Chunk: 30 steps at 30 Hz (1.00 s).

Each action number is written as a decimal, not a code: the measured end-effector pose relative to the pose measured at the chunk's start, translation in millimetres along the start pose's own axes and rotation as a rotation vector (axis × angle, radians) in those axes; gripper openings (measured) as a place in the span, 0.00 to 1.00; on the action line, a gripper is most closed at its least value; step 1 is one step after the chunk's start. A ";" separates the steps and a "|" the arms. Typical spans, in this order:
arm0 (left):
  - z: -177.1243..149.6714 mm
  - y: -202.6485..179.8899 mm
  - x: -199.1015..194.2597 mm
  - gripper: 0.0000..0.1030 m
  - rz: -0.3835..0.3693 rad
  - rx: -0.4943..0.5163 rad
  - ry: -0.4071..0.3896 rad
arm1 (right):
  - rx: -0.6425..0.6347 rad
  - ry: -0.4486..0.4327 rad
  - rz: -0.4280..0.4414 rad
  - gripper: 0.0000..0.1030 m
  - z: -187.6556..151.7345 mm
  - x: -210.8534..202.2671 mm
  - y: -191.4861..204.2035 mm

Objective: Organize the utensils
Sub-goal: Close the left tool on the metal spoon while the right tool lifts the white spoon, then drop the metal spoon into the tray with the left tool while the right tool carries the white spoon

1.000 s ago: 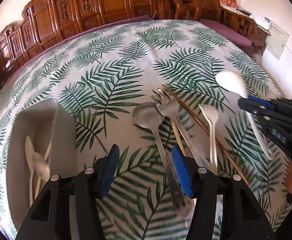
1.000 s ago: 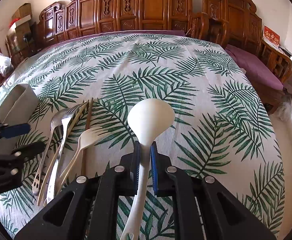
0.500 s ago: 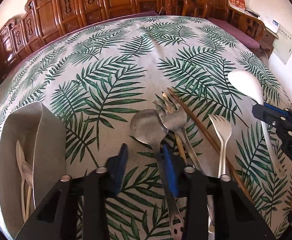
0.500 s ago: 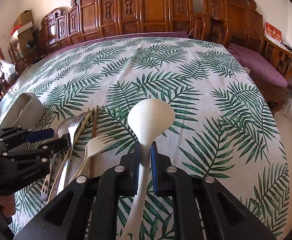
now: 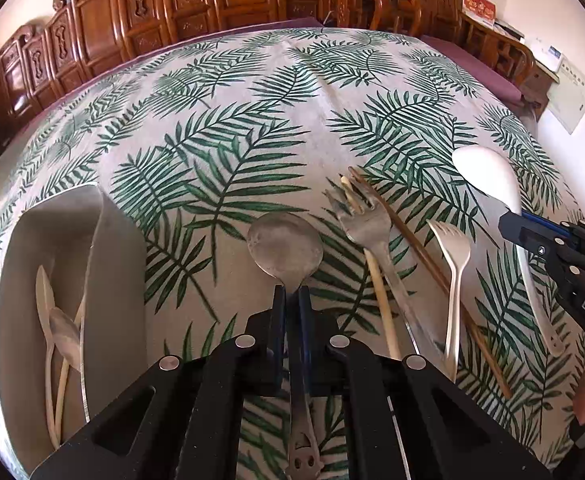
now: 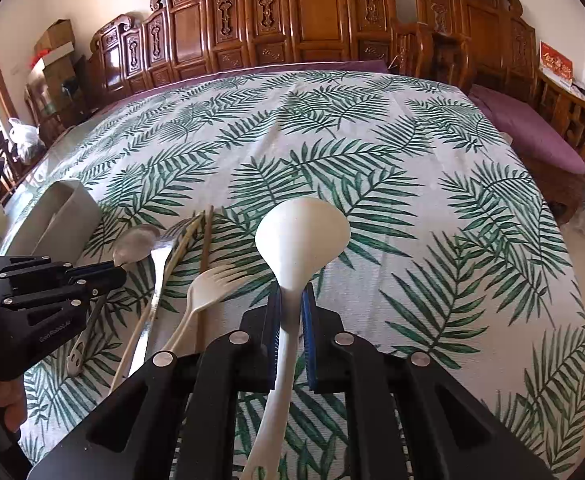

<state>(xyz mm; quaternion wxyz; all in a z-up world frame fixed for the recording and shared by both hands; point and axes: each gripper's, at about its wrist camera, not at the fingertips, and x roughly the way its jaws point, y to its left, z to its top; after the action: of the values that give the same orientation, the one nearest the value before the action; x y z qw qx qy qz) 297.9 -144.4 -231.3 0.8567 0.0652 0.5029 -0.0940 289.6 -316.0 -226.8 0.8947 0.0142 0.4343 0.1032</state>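
My left gripper [image 5: 291,294] is shut on the neck of a metal spoon [image 5: 285,245] that lies on the palm-leaf tablecloth; it also shows in the right wrist view [image 6: 134,242]. My right gripper [image 6: 291,302] is shut on a white plastic ladle-like spoon [image 6: 302,232], seen at the right of the left wrist view [image 5: 484,170]. Between them lie a metal fork [image 5: 366,226], a white plastic fork [image 5: 452,246], a dark chopstick [image 5: 412,248] and a pale chopstick [image 5: 380,296]. A grey utensil tray [image 5: 116,264] at the left holds pale spoons [image 5: 58,320].
Carved wooden chairs [image 6: 276,16] line the far edge of the table. A purple cushion [image 6: 528,128] lies on a bench at the right. Boxes [image 6: 52,52] stand at the far left. The far half of the tablecloth [image 6: 332,120] bears no objects.
My left gripper has moved forward over the metal spoon's handle and closed on its neck. My right gripper keeps its hold on the white spoon, nearly still.
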 end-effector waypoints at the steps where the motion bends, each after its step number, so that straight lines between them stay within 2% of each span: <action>1: -1.2 2.2 -3.4 0.05 -0.003 0.001 -0.006 | 0.000 -0.001 0.007 0.11 0.3 -0.1 1.0; 19: -15.4 24.0 -92.5 0.05 -0.120 0.021 -0.181 | -0.083 -0.057 0.102 0.11 8.0 -20.3 52.8; 30: -17.1 70.6 -131.6 0.05 -0.108 0.016 -0.252 | -0.177 -0.098 0.136 0.11 4.1 -36.4 98.3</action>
<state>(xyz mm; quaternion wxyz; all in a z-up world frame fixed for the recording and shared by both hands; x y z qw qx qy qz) 236.7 -59.5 -123.4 0.9062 0.0325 0.3935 -0.1514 254.0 -226.7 -184.8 0.9035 -0.0304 0.3774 0.2008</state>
